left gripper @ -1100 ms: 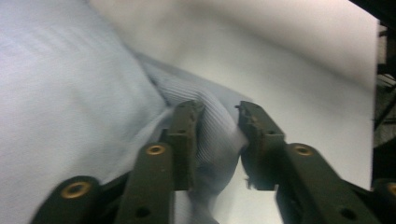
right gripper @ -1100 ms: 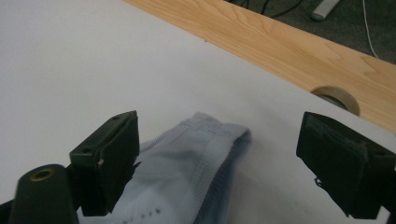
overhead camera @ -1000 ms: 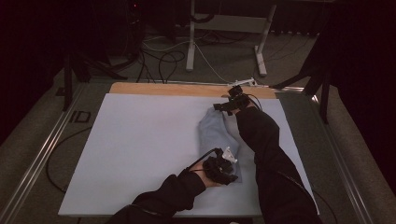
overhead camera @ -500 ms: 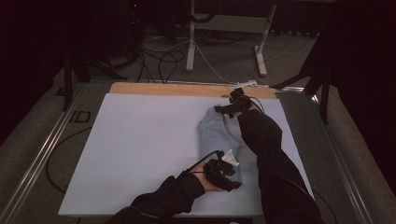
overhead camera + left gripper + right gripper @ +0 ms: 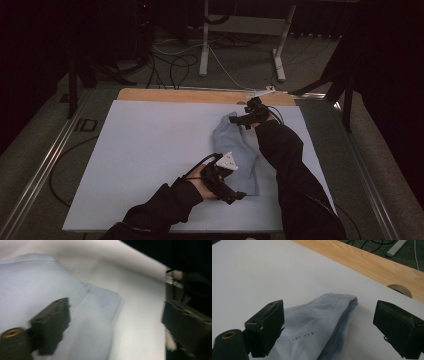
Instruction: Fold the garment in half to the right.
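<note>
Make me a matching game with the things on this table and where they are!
Things:
1. light blue cloth
2. left gripper
3. right gripper
4. wooden strip

Places or states:
A. along the far edge of the table
B. jaws open at the cloth's near end
C. folded on the white sheet
D. jaws open at the cloth's far end

Pairs: 1-C, 2-B, 3-D, 4-A

Black sleeves (image 5: 290,165); black grippers, grey three-cornered plate (image 5: 229,161).

Pale blue cloth (image 5: 234,150) on white table (image 5: 150,150), wooden-edged; black claws.
</note>
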`<state>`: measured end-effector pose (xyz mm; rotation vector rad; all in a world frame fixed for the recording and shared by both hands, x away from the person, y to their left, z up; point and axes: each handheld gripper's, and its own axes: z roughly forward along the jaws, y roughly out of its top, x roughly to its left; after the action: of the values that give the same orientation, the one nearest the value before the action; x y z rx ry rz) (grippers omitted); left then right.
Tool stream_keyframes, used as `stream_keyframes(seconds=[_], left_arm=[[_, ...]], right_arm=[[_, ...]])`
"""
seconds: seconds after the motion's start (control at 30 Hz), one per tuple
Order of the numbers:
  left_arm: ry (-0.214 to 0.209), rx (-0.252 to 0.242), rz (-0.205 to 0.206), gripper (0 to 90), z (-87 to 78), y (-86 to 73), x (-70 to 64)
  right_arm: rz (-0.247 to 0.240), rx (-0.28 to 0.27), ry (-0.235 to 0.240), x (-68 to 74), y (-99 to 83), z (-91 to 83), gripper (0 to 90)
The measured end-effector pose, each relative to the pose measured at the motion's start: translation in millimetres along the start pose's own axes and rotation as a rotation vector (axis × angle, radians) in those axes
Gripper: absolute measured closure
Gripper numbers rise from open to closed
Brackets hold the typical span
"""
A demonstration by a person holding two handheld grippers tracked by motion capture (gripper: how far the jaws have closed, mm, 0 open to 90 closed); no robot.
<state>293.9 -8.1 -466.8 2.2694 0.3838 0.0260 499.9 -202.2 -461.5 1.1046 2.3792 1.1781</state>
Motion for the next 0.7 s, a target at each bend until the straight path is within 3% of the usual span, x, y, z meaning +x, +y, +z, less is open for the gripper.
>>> stream_keyframes(seconds=[0.3, 0.53, 0.7], left_arm=[[0.045, -0.060, -0.009, 0.5, -24.4, -16.5, 12.2], [0.078, -0.069, -0.039, 0.5, -45.9, -38.3, 25.8], [0.103, -0.084, -0.062, 0.5, -63.5, -56.4, 35.6]], right_arm=[[-0.020, 0.010, 0.005, 5.0, -2.8, 0.3, 11.4], [-0.018, -0.004, 0.004, 6.7, -2.3, -0.9, 11.7], [-0.028, -0.022, 0.029, 6.7, -2.1, -0.7, 11.8]])
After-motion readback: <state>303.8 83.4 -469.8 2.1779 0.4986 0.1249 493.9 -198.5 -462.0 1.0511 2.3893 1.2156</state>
